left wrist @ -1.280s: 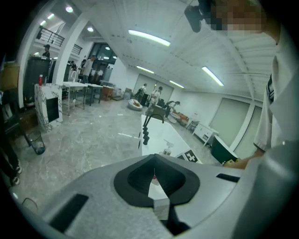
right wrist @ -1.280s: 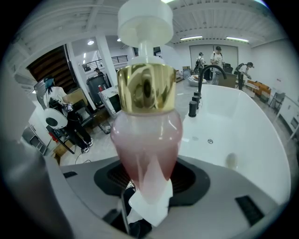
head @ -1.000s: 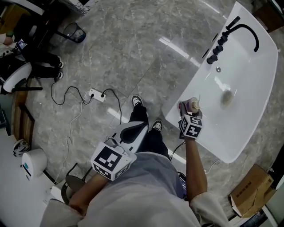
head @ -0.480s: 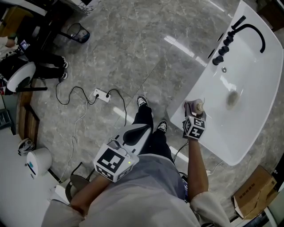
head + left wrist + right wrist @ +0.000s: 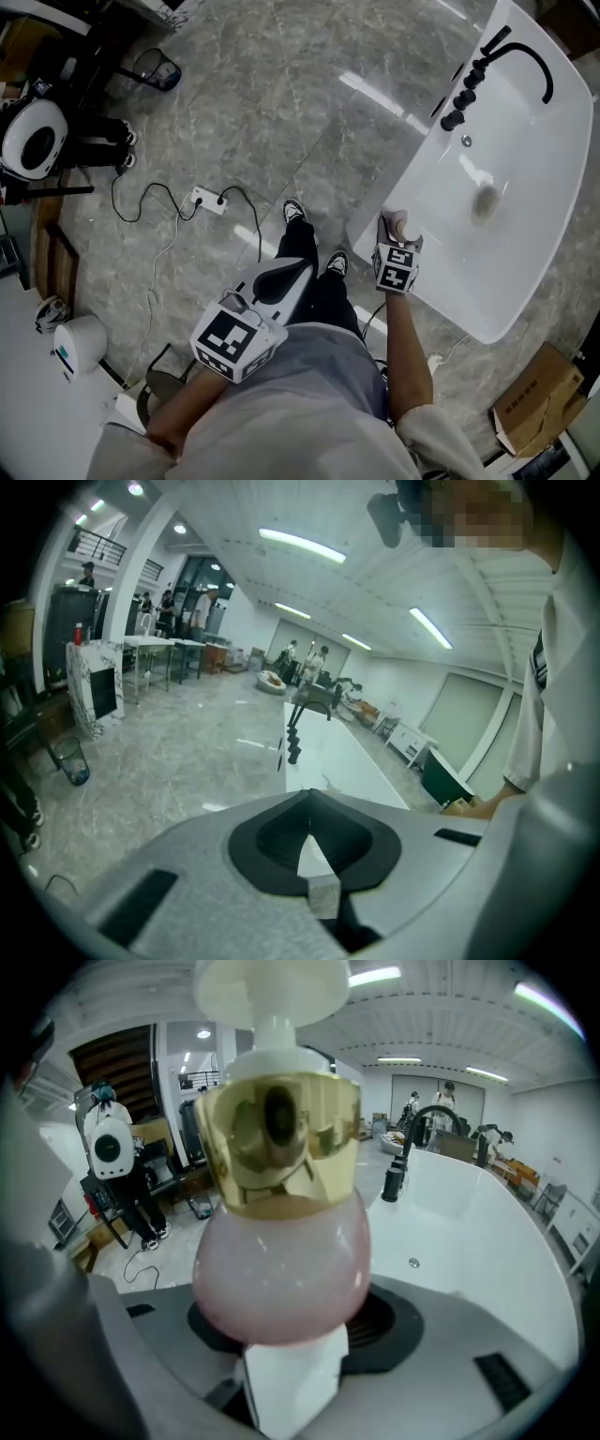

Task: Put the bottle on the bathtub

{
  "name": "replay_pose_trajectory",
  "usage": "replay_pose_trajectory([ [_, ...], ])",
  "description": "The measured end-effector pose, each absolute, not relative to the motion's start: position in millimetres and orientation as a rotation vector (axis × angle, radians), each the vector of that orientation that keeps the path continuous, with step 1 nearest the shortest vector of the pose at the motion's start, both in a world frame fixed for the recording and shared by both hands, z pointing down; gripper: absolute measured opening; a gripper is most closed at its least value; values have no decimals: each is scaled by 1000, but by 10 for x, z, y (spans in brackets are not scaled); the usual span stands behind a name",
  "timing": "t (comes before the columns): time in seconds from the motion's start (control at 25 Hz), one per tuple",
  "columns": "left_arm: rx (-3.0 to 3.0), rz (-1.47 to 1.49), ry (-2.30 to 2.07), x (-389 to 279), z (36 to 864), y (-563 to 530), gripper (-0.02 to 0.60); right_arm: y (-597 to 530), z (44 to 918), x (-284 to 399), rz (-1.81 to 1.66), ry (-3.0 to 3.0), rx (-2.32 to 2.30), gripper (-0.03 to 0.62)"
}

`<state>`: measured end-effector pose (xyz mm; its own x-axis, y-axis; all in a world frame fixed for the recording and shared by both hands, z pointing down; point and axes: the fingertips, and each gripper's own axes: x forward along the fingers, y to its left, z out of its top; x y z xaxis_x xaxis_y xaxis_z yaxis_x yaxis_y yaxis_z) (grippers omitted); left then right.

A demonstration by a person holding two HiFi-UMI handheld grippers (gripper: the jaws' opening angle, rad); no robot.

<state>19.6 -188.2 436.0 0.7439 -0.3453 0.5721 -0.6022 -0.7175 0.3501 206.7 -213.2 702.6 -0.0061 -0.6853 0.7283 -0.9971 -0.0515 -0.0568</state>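
A round pink bottle [image 5: 281, 1260] with a gold collar and a white pump cap stands upright between the jaws of my right gripper [image 5: 291, 1358], which is shut on it. In the head view the bottle [image 5: 397, 225] is at the near left rim of the white bathtub [image 5: 441, 169], just beyond the right gripper [image 5: 395, 246]. Whether its base touches the rim is hidden. My left gripper [image 5: 296, 266] hangs low by the person's legs, away from the tub. Its jaws are shut on nothing [image 5: 310, 797].
A black faucet [image 5: 517, 58] and knobs stand at the tub's far end, with a drain [image 5: 484, 202] in the basin. A power strip [image 5: 202, 200] with cables lies on the marble floor. A wire bin [image 5: 157, 67] is far left, a cardboard box [image 5: 536, 405] near right.
The right gripper and the bottle have shifted slightly left, to the very edge of the tub's rim. The left gripper has stayed where it was.
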Motion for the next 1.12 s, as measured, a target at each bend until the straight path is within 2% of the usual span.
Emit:
replay_pose_trajectory([
  [0.48, 2424, 611, -727, 139, 4302, -1710, 3, -1953, 7053, 1989, 864, -1706, 1729, 225],
  [1.12, 2469, 567, -689, 282, 4230, -1400, 3, -1528, 6632, 2004, 882, -1799, 1751, 225],
])
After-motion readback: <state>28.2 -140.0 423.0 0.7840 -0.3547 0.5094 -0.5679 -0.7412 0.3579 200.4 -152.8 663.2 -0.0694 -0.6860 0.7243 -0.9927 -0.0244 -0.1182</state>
